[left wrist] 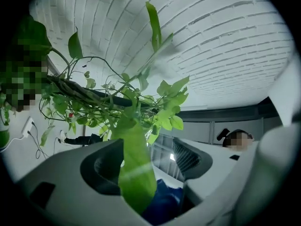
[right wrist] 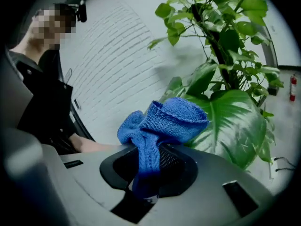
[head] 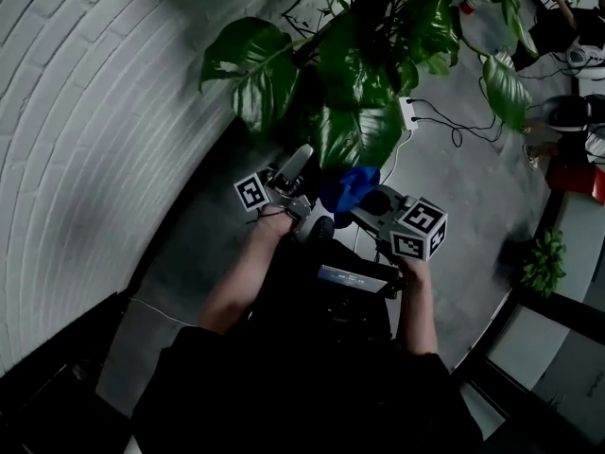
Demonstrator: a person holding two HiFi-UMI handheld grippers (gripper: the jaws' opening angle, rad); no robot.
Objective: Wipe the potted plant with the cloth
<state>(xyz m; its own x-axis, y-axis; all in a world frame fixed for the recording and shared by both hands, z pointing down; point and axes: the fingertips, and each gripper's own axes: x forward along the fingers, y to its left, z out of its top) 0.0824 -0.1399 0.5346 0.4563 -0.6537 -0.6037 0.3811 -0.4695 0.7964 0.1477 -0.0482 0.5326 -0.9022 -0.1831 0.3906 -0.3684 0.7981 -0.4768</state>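
The potted plant (head: 354,130) has large glossy green leaves and rises at the top centre of the head view. My left gripper (head: 298,164) points up under one big leaf. In the left gripper view its jaws (left wrist: 146,161) stand wide apart, with a long green leaf (left wrist: 134,173) hanging loosely between them. A bit of blue cloth (left wrist: 162,204) shows below that leaf. My right gripper (head: 359,206) is shut on the blue knitted cloth (head: 348,187). The cloth (right wrist: 174,119) bunches up above its jaws (right wrist: 148,161), right beside a broad leaf (right wrist: 233,126).
A white brick wall (head: 95,112) curves along the left. A white power strip with black cables (head: 408,112) lies on the grey floor behind the plant. A small green plant (head: 544,258) and red items (head: 577,173) sit at the right. A red extinguisher (right wrist: 292,86) stands far right.
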